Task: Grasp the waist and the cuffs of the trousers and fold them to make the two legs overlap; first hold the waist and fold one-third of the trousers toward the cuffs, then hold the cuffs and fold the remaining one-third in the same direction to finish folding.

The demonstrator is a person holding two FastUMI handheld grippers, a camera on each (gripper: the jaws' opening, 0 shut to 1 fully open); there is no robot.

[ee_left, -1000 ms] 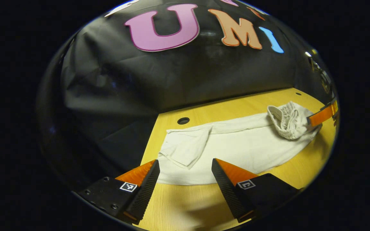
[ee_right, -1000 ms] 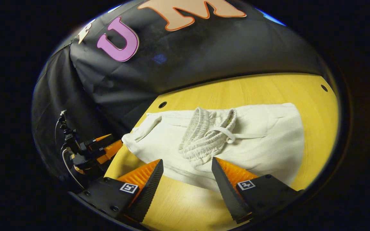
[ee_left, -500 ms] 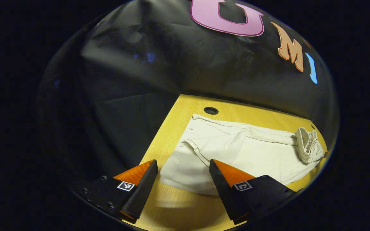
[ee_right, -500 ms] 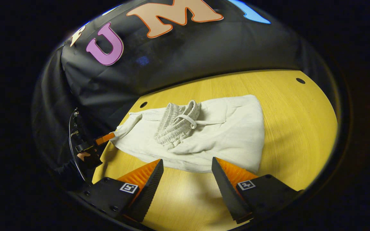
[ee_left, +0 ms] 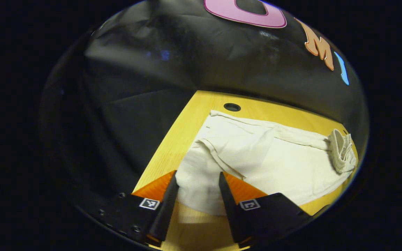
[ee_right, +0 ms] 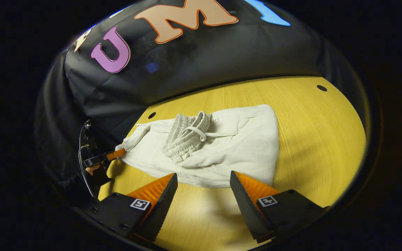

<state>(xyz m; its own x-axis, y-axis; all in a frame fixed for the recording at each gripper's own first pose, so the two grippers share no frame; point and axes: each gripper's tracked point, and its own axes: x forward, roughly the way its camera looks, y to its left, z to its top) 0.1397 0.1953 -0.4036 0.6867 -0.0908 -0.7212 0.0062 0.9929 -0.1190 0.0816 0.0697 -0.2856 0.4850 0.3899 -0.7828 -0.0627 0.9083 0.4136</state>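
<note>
Cream trousers lie on the yellow table, legs overlapped. The elastic waistband with its drawstring is folded over onto the legs; it also shows at the far right as a bunched waistband. My left gripper stands over the cuff end, its jaws narrowed with the cuff cloth between them and a gap still showing. In the right gripper view, the left gripper touches the cuff corner at the left. My right gripper is open, just in front of the trousers, holding nothing.
The table has round holes, one beyond the cuffs and one at the far right. A hand holds the left gripper at the table's left edge. Black cloth walls close the back.
The left gripper has swung to the cuff end, moved in over it, and its jaws have narrowed around the cloth. The right gripper has drawn back from the waistband, still open.
</note>
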